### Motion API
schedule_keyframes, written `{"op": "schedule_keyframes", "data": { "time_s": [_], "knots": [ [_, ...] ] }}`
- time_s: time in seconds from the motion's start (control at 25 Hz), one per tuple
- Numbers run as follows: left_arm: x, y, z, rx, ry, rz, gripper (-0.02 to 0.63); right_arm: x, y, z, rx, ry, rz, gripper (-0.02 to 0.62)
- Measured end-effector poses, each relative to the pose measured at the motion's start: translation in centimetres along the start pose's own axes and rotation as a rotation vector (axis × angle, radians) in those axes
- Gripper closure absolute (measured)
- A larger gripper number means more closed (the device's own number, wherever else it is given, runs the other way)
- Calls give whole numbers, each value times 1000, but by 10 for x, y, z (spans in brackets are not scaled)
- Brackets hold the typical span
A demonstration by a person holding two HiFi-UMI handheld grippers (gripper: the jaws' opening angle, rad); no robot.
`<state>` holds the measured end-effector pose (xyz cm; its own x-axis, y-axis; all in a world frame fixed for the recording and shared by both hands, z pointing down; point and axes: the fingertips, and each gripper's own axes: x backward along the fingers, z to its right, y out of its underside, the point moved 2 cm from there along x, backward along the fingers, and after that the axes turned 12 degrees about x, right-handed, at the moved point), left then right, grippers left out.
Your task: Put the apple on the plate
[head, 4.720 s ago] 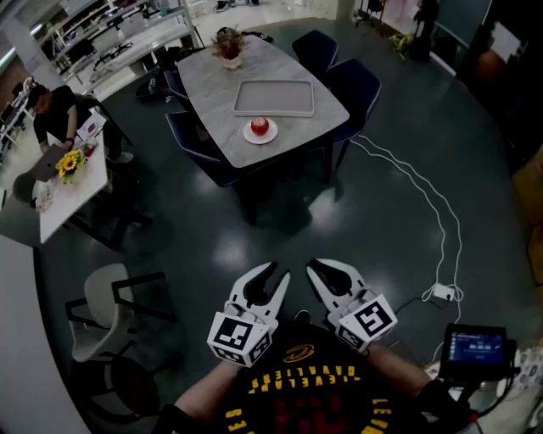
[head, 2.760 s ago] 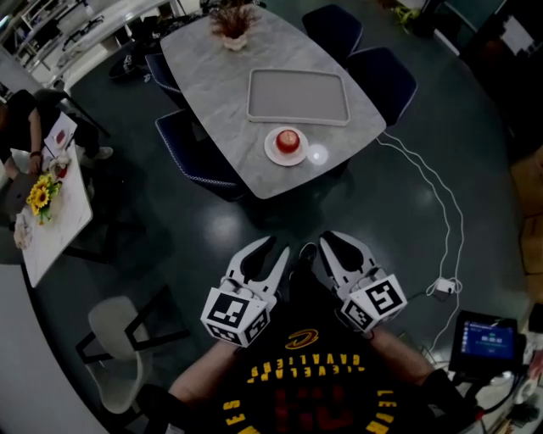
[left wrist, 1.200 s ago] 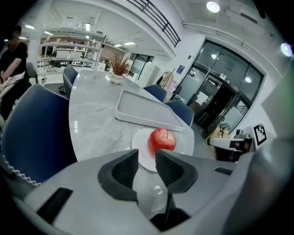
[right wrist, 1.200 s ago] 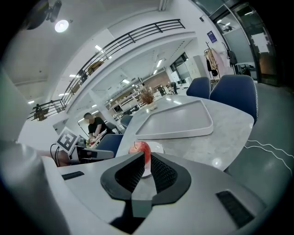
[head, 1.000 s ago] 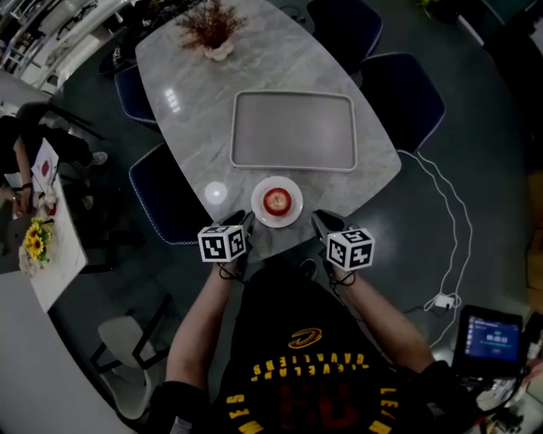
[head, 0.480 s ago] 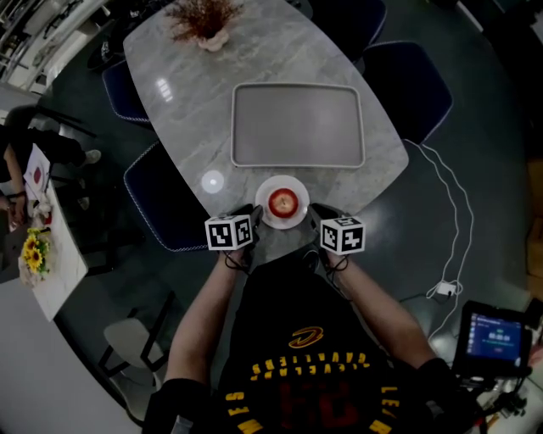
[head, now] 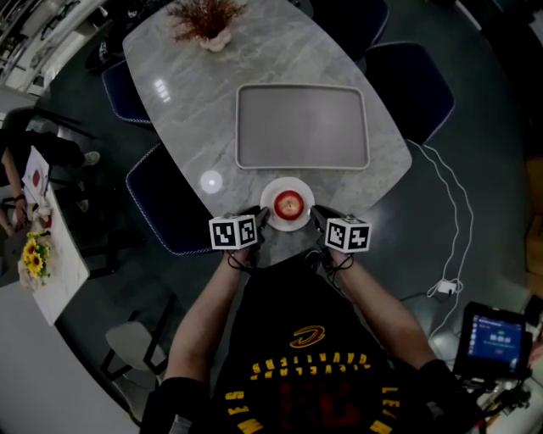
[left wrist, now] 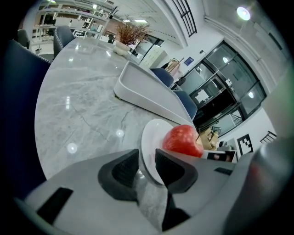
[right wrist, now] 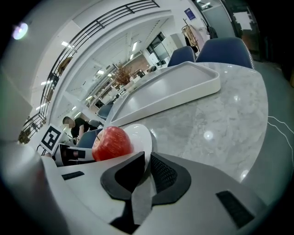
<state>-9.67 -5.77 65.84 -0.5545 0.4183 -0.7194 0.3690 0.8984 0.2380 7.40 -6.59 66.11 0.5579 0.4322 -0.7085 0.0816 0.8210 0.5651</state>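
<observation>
A red apple (head: 288, 203) sits on a small white plate (head: 273, 189) at the near edge of the marble table (head: 187, 102). My left gripper (head: 261, 219) holds the plate's left rim and my right gripper (head: 316, 217) holds its right rim. In the left gripper view the plate (left wrist: 149, 142) passes between the close-set jaws of the left gripper (left wrist: 147, 166), with the apple (left wrist: 182, 140) just beyond. The right gripper view shows the plate (right wrist: 139, 132) pinched between the jaws of the right gripper (right wrist: 148, 168), the apple (right wrist: 111, 142) to their left.
A large grey tray (head: 301, 127) lies on the table just beyond the plate. A vase of dried twigs (head: 204, 19) stands at the far end. Dark blue chairs (head: 161, 203) flank the table. A white cable (head: 450, 212) trails on the floor at the right.
I have come from across the room up to the table. Both grippers have moved from in front of my body to the plate's two sides. Over the last half second little has shifted.
</observation>
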Motion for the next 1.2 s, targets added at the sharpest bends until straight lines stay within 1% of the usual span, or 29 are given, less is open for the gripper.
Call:
{"op": "schedule_keyframes", "data": {
  "time_s": [0.08, 0.16, 0.28, 0.48, 0.72, 0.84, 0.96, 1.12, 1.2],
  "knots": [
    [0, -1, -1, 21, 11, -6, 489, 0, 0, 0, -23, -3, 5, 552],
    [-1, -1, -2, 38, 11, -11, 538, 0, 1, 0, -59, -9, 12, 552],
    [-1, -1, -4, 57, 13, -20, 554, 0, 2, 0, -94, -15, 20, 552],
    [2, -2, -4, 126, 65, -31, 561, 6, 2, -2, -118, -16, 30, 558],
    [10, -7, 4, 154, 116, -39, 566, 19, -9, -7, -153, -36, 79, 565],
    [18, -12, 15, 175, 162, -44, 569, 31, -20, -10, -214, -76, 123, 568],
    [31, -23, 32, 196, 233, -37, 574, 44, -34, -12, -279, -124, 174, 571],
    [48, -39, 61, 199, 329, -29, 578, 64, -57, -13, -361, -173, 238, 572],
    [54, -47, 72, 198, 363, -25, 580, 72, -70, -15, -377, -196, 266, 572]
  ]
}}
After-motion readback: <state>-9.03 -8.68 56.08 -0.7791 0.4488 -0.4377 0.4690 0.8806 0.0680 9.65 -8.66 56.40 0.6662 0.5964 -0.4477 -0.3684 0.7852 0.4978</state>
